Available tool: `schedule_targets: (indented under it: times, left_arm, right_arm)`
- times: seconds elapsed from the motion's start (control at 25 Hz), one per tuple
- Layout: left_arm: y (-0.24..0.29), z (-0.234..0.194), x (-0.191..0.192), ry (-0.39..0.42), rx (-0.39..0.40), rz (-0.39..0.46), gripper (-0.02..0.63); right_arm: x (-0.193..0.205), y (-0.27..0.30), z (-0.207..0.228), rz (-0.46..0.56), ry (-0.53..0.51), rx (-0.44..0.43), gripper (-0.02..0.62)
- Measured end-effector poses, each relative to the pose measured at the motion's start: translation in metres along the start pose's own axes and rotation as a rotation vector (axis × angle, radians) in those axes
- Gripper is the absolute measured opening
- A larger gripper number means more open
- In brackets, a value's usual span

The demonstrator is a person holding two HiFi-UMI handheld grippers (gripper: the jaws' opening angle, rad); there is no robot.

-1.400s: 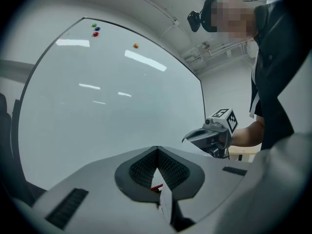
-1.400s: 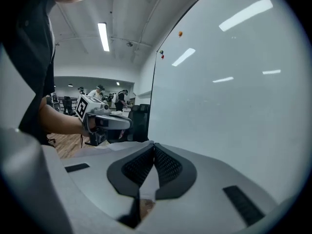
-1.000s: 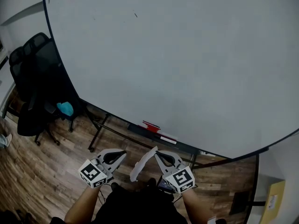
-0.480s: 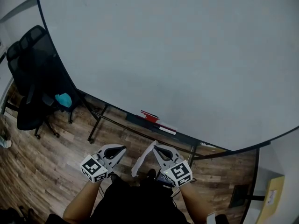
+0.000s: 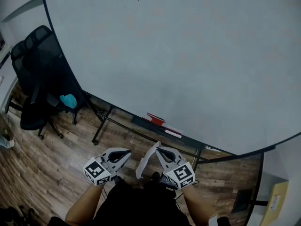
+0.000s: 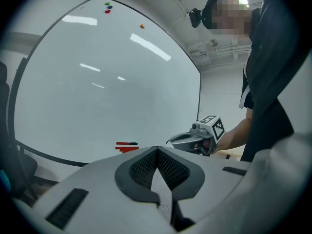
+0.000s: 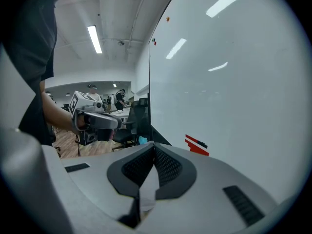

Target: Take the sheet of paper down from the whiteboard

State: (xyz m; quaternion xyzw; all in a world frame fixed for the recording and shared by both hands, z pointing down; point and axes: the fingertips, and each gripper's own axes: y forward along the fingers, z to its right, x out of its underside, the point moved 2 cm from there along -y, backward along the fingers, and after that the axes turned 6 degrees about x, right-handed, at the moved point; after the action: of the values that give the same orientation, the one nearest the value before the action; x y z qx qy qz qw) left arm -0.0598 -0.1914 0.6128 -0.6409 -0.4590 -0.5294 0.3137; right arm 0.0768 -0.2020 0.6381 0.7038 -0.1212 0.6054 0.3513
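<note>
Low in front of the whiteboard [image 5: 188, 55], over the wood floor [image 5: 56, 164], my right gripper [image 5: 160, 148] is clamped on the sheet of paper [image 5: 144, 161]. The sheet hangs curled off its tip, clear of the board. My left gripper [image 5: 127, 152] sits just beside it with its jaws closed, apart from the sheet in the head view.

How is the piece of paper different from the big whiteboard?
The whiteboard is huge and fills most of the head view; the sheet of paper is small by comparison. The whiteboard stands flat and upright; the sheet of paper hangs curled, off the board, pinched in the right gripper. Both are white.
</note>
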Motion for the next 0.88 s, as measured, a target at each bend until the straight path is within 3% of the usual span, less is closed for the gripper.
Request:
schedule_targets:
  times: [0.88]
  left_arm:
    - [0.003,0.016,0.001,-0.010,0.057,0.012,0.012]
  right_arm:
    - [0.003,-0.001,-0.004,0.010,0.026,0.010,0.018]
